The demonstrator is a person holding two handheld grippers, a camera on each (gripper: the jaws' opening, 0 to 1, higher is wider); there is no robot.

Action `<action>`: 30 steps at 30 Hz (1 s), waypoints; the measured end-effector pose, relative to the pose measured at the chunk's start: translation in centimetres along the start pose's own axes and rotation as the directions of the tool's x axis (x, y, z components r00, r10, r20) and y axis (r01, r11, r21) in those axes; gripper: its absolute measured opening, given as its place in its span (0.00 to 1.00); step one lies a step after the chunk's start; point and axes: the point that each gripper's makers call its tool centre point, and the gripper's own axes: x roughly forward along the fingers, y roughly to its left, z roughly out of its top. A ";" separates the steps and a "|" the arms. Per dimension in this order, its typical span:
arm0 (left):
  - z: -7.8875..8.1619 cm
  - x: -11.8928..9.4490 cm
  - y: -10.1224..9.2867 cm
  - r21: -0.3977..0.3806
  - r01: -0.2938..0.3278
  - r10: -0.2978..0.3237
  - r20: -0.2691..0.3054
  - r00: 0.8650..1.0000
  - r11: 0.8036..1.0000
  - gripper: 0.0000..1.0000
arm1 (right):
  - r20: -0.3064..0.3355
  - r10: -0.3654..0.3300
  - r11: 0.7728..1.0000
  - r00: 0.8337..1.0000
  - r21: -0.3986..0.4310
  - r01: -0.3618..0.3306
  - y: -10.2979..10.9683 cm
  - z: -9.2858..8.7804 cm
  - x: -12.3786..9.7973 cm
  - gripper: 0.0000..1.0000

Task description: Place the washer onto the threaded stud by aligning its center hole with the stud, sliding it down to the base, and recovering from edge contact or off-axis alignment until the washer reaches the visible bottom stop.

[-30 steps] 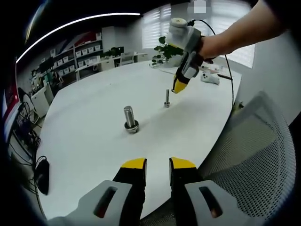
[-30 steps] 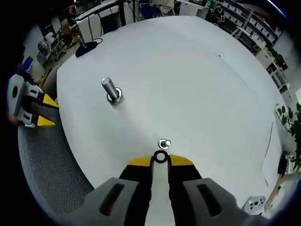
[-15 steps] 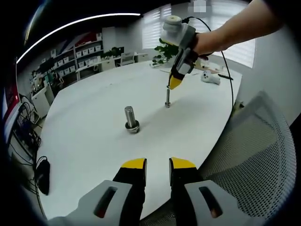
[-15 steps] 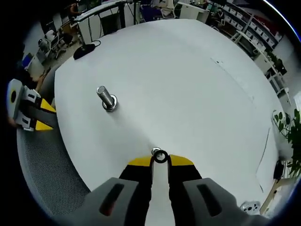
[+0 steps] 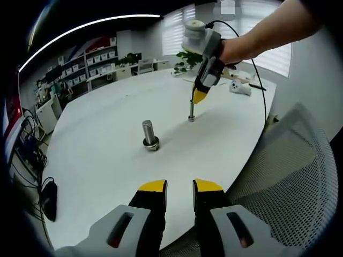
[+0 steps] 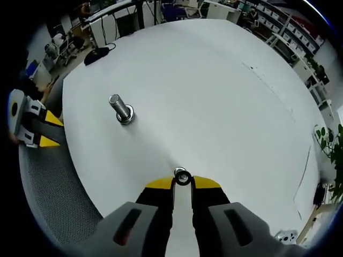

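My right gripper [image 6: 183, 183] has its fingers clamped on the washer [image 6: 183, 179], right over the top of the thin threaded stud [image 5: 191, 111] mid-surface. My left gripper [image 5: 180, 187] hangs past the white surface's [image 5: 107, 160] near edge, fingers slightly apart, gripping nothing. Bigger bolt [image 6: 121, 108] stands upright well apart.

both grippers [image 5: 179, 187] are grey with yellow tips, the right gripper [image 5: 199, 96] trails a thin black cable

right tool [image 6: 183, 182] pinching washer [image 6: 183, 180] | over thin stud [image 6: 180, 172] | large bolt [image 6: 121, 108] well apart
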 end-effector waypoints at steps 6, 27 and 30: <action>0.0 0.0 0.0 0.001 -0.002 0.002 -0.003 1.000 1.000 0.17 | -0.019 0.012 1.000 1.000 -0.005 -0.013 0.0 0.0 0.9 0.13; -0.2 0.1 0.0 -0.001 0.001 -0.001 -0.013 1.000 1.000 0.17 | -0.071 0.024 0.999 0.997 -0.026 -0.025 0.2 -1.1 4.0 0.14; -0.2 0.1 -0.1 0.000 0.003 -0.003 -0.013 1.000 1.000 0.17 | -0.072 0.020 0.999 0.997 -0.032 -0.022 0.3 -1.3 4.2 0.14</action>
